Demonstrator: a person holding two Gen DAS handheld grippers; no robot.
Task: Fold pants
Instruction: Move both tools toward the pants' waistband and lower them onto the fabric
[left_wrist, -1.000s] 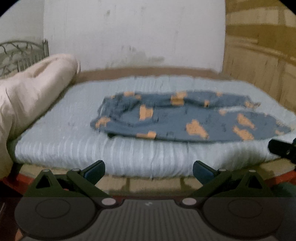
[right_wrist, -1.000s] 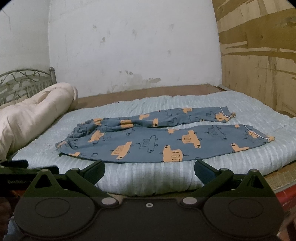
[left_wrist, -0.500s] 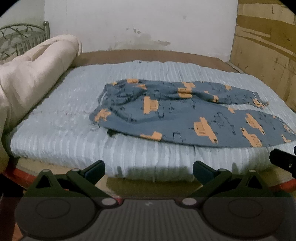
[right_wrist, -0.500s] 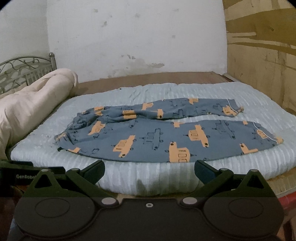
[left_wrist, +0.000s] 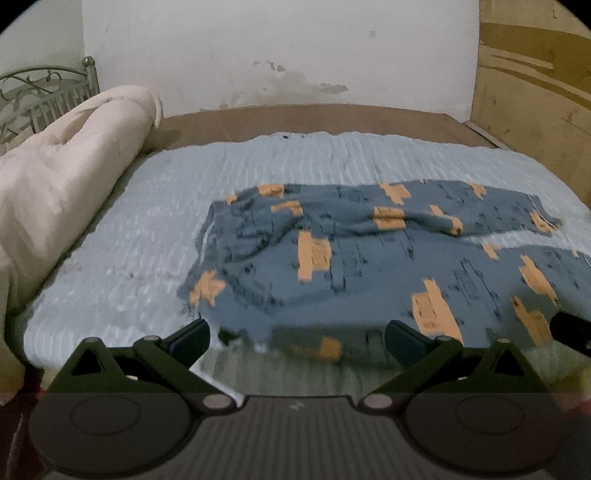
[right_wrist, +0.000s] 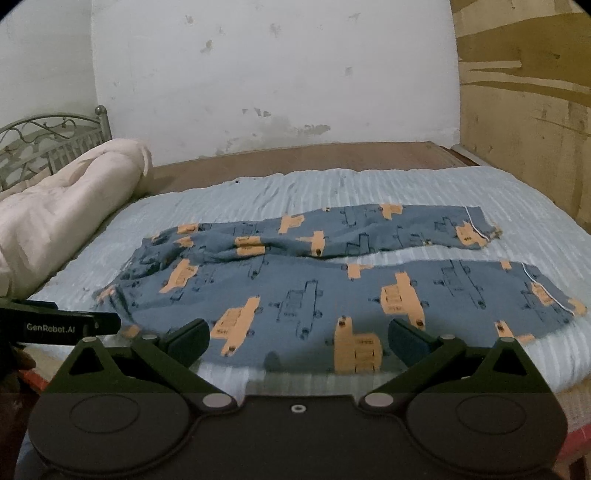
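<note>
Blue cotton pants with orange truck print (right_wrist: 332, 284) lie flat on the pale-blue ribbed bedcover (right_wrist: 369, 188); left gripper (left_wrist: 295, 334) and right gripper (right_wrist: 299, 338) both spread wide, holding nothing.

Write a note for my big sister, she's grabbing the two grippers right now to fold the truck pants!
Left gripper: open, holding nothing, near the waist end of the pants.
Right gripper: open, holding nothing, at the near leg's front edge.
Pants lie spread flat on the blue mattress pad, waist toward the rolled cream quilt, the two legs side by side and slightly apart.
Done: nothing folded yet.
Left: grab the pants, fold one leg over the other, then fold lengthwise.
</note>
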